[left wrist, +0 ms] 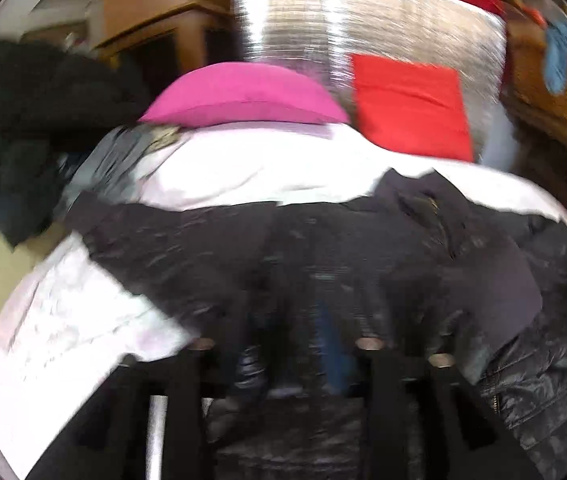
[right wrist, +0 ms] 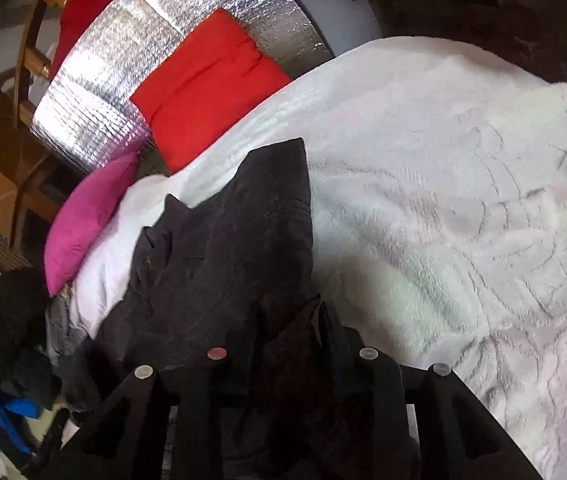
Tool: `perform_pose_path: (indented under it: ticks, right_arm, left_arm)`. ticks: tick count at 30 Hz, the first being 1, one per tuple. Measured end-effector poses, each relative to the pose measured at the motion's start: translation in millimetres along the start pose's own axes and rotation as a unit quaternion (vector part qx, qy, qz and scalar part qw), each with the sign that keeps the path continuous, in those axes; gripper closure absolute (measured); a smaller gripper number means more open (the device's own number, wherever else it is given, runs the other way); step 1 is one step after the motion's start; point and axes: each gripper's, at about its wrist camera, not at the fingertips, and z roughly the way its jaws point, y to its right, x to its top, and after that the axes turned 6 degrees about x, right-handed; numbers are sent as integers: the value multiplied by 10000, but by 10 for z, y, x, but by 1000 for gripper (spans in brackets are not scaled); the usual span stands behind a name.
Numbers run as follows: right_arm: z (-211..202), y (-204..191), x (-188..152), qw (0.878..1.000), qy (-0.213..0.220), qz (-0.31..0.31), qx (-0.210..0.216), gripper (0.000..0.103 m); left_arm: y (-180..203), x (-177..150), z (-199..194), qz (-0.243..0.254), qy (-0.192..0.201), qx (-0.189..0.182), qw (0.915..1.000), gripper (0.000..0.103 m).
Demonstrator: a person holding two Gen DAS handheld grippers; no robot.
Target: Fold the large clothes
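A large black padded jacket [left wrist: 323, 248] lies spread across the white bedcover [left wrist: 243, 172]. In the blurred left wrist view my left gripper [left wrist: 283, 364] sits low over the jacket with dark shiny fabric bunched between its fingers; it looks shut on the jacket. In the right wrist view the same jacket [right wrist: 235, 232] stretches away toward the pillows. My right gripper [right wrist: 291, 352] is shut on a fold of the jacket's near edge, which rises between the fingers.
A pink pillow [left wrist: 243, 96] and a red cushion [left wrist: 411, 108] lie at the head of the bed against a silver foil panel [left wrist: 363, 24]. A pile of dark clothes [left wrist: 15, 128] lies left of the bed. The white bedcover [right wrist: 463, 200] extends to the right.
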Motion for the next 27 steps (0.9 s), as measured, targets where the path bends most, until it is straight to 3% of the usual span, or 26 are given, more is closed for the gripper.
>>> perform_pose_path:
  ticks: [1, 2, 3, 6, 7, 8, 10, 12, 15, 18, 21, 25, 27]
  right_arm:
    - [-57, -39, -3, 9999, 54, -12, -117, 59]
    - [-119, -72, -7, 9995, 156, -57, -257, 38]
    - [-205, -126, -12, 9985, 369, -125, -375, 31]
    - [-603, -397, -80, 9890, 1247, -627, -490, 30]
    - [-672, -466, -109, 9872, 1326, -791, -388, 30]
    - [-740, -568, -160, 9865, 1314, -982, -5, 30]
    - [-681, -724, -256, 9862, 885, -1135, 824, 30]
    - [-405, -891, -381, 9865, 250, -995, 1277, 30]
    - [56, -1063, -563, 9850, -397, -838, 1456, 30]
    - [536, -1196, -747, 9799, -1011, -291, 1698, 29]
    - [723, -1471, -885, 9714, -1204, 25, 2047, 28]
    - [530, -2018, -1026, 9454, -1194, -496, 2993, 28]
    - [416, -2187, -1049, 9363, -1163, -837, 3207, 28]
  left_arm:
    - [-97, -3, -10, -196, -28, -14, 9998, 25]
    - [-162, -4, -22, -329, -16, 10, 9995, 22]
    - [-230, 0, -43, -435, -10, 74, 9990, 22]
    - [-351, -4, -53, -439, -37, 230, 9988, 21]
    - [-391, 23, -17, -446, -69, 321, 9985, 21]
    - [-471, 18, -11, -516, -121, 407, 9978, 21]
    - [-591, 8, -2, -695, -220, 416, 9965, 21]
    - [-758, 4, -3, -941, -304, 460, 9940, 21]
    - [-980, -27, -28, -1159, -319, 712, 9902, 21]
    - [-1149, -49, -35, -1261, -347, 879, 9875, 21]
    - [-1349, -71, -46, -1472, -421, 938, 9838, 21]
    - [-1550, -87, -69, -1686, -462, 972, 9798, 21]
    - [-1643, -106, -77, -1753, -475, 1032, 9779, 21]
